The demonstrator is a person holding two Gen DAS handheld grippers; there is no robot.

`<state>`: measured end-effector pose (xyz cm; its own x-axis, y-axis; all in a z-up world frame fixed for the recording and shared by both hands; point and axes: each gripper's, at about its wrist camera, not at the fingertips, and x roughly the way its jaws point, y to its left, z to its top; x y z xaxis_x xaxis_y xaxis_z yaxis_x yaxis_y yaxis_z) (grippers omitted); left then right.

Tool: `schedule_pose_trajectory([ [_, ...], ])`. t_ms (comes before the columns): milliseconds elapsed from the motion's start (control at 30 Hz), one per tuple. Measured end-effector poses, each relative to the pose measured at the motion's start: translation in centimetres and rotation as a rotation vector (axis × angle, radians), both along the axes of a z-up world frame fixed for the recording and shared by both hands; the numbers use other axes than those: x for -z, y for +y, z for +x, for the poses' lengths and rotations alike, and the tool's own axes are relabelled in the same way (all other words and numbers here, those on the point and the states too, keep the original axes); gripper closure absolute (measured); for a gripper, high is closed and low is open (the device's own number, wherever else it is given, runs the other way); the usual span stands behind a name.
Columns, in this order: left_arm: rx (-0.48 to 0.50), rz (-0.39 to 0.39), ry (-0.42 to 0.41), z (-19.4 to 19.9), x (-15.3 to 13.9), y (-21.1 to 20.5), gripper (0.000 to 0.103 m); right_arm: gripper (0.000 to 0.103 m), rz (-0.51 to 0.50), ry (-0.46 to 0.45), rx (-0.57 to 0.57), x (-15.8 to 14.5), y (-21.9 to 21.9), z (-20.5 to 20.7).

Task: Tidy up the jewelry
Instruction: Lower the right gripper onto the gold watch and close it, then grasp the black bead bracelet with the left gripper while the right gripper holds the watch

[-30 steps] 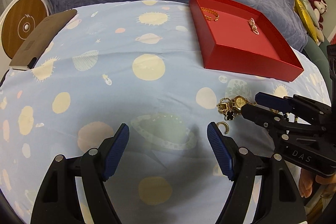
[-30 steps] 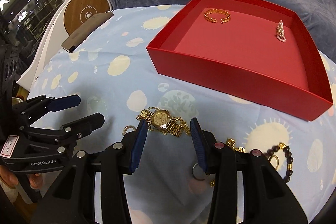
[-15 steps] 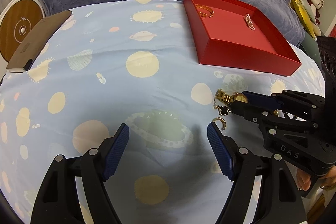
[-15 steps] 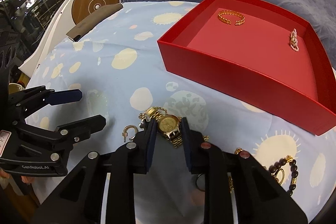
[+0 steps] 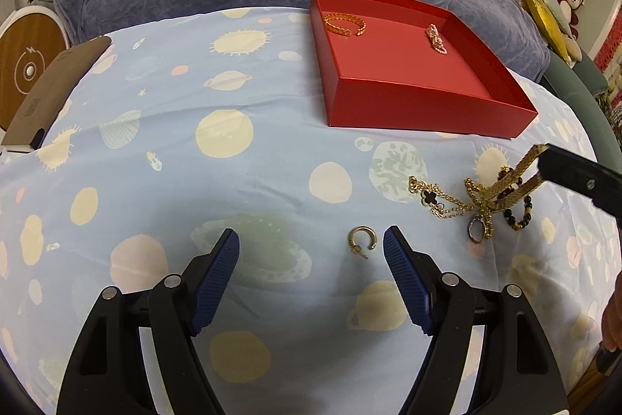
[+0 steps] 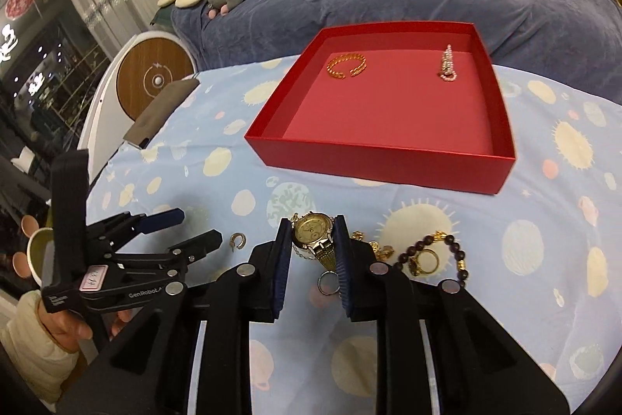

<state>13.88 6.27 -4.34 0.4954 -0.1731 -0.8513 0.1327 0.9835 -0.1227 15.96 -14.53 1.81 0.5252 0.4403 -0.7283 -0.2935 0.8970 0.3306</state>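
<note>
1. Between the blue pads of my right gripper (image 6: 313, 251) sits the gold wristwatch (image 6: 313, 230); the jaws are closed narrowly on its case, and the strap hangs down from it toward the spotted blue cloth (image 5: 163, 127)
2. From the left wrist view the strap (image 5: 513, 179) rises slanted out of the jewelry pile (image 5: 466, 205), so I judge the watch is partly lifted but its lower end is perhaps tangled with the gold chain (image 5: 435, 199)
3. My left gripper (image 5: 311, 259) has its jaws wide apart and grasps nothing; it hovers low over the cloth, and a small gold hoop earring (image 5: 362, 240) lies near the right pad
4. The step in hand, as I judge, is carrying the watch to the red box (image 6: 501, 127), which already contains a gold cuff bracelet (image 6: 347, 65) and a small pink beaded piece (image 6: 447, 65)
5. The next move calls for a slow lift, so that the chain falls free, then a travel forward over the near wall of the box
6. Hard to make out: whether the strap really catches the chain or the silver ring (image 6: 328, 281); the dark bead bracelet (image 6: 451, 251) is partly behind my finger, and the right gripper is cut off at the edge of the left view
</note>
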Motion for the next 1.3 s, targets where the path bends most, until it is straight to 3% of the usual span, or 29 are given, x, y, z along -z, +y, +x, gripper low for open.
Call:
schedule_pose_trajectory([
  [133, 0.024, -0.002, -0.005, 0.0, -0.1, -1.4, 0.029, 0.082, 0.11, -0.025, 0.051, -2.5, -3.1, -0.5],
  [300, 0.073, 0.0, -0.012, -0.4, -0.2, -3.8, 0.029, 0.082, 0.083, -0.08, 0.092, -4.3, -5.3, -1.5],
  [600, 0.161, 0.01, -0.02, -0.8, 0.5, -8.7, 0.029, 0.082, 0.006, -0.045, 0.12, -1.9, -7.1, -3.5],
  [967, 0.196, 0.003, -0.016, 0.1, 1.7, -12.7, 0.029, 0.082, -0.005, -0.016, 0.157, -0.6, -10.3, -5.0],
  [1233, 0.24, -0.026, -0.056, -0.3, 0.9, -15.0, 0.03, 0.082, -0.01, 0.014, 0.161, 0.6, -11.2, -5.6],
  [1300, 0.247, -0.042, -0.048, -0.2, 1.2, -15.4, 0.035, 0.082, -0.011, 0.015, 0.162, 0.6, -11.3, -5.7],
])
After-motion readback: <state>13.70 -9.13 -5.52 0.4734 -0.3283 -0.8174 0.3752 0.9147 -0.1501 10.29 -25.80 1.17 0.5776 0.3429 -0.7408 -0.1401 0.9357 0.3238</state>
